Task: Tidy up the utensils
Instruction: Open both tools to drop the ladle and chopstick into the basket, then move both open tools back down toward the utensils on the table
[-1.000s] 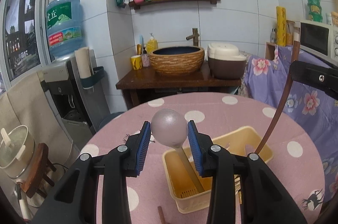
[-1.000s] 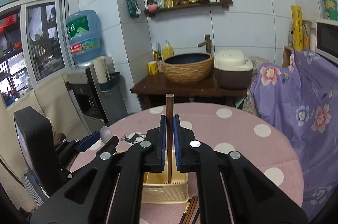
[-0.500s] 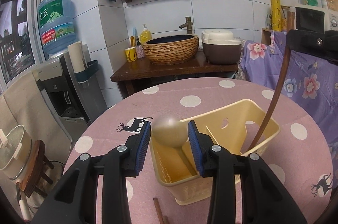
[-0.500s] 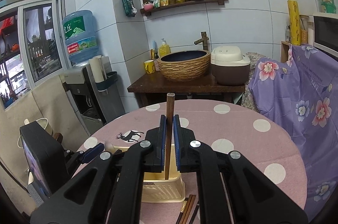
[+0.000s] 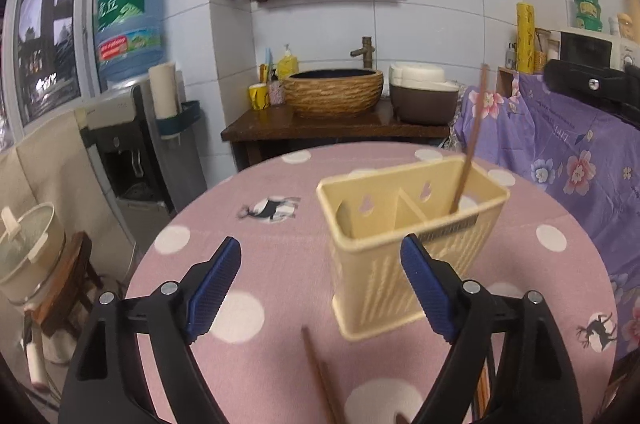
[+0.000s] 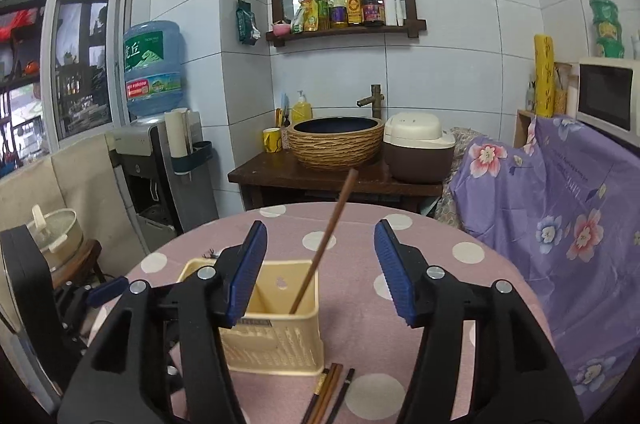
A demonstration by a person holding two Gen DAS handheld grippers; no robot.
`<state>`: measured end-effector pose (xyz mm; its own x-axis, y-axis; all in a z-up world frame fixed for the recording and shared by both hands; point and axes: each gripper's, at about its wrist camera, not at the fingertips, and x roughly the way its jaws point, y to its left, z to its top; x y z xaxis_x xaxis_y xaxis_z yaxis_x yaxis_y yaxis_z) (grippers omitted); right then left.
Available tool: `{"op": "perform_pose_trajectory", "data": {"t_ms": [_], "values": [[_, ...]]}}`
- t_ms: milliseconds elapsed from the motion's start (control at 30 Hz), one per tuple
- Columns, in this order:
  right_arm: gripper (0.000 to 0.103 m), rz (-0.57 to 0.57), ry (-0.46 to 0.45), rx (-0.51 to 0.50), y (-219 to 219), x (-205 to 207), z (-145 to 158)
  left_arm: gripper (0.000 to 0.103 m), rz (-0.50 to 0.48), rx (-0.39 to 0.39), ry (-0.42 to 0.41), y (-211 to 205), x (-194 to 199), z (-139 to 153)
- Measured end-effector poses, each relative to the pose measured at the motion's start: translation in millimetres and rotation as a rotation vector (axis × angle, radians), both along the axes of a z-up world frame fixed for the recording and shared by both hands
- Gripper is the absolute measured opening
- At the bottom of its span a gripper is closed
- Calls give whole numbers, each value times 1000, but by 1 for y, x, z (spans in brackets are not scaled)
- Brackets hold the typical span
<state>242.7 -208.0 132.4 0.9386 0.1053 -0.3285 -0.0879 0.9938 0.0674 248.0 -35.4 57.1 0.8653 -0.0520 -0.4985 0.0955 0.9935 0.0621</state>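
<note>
A cream two-compartment utensil holder [image 5: 412,244] stands on the pink polka-dot table [image 5: 248,248]; it also shows in the right wrist view [image 6: 276,336]. A brown chopstick [image 5: 470,144] leans in its right compartment, also seen from the right wrist [image 6: 324,244]. My left gripper [image 5: 320,288] is open and empty, just in front of the holder. My right gripper [image 6: 320,272] is open and empty above the holder. The spoon is not visible; the holder's left compartment interior is mostly hidden. More chopsticks [image 6: 328,392] lie on the table before the holder, one of them in the left wrist view [image 5: 320,376].
Behind the table stand a dark wooden counter [image 6: 332,176] with a woven basin [image 6: 336,140] and a rice cooker [image 6: 420,148]. A water dispenser [image 6: 156,152] is at left. A purple floral cloth [image 6: 560,208] covers furniture at right.
My left gripper opened and let go of the spoon, which dropped out of sight. My right gripper opened and released the chopstick, which now leans in the holder.
</note>
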Motion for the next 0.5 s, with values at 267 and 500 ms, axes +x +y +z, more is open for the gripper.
{"op": "perform_pose_trajectory", "data": {"t_ms": [267, 500], "values": [[69, -97, 211, -97, -9, -26, -80, 81, 84, -10, 130, 32, -38, -58], [69, -118, 481, -77, -13, -40, -168, 81, 96, 18, 188, 31, -58, -83]]}}
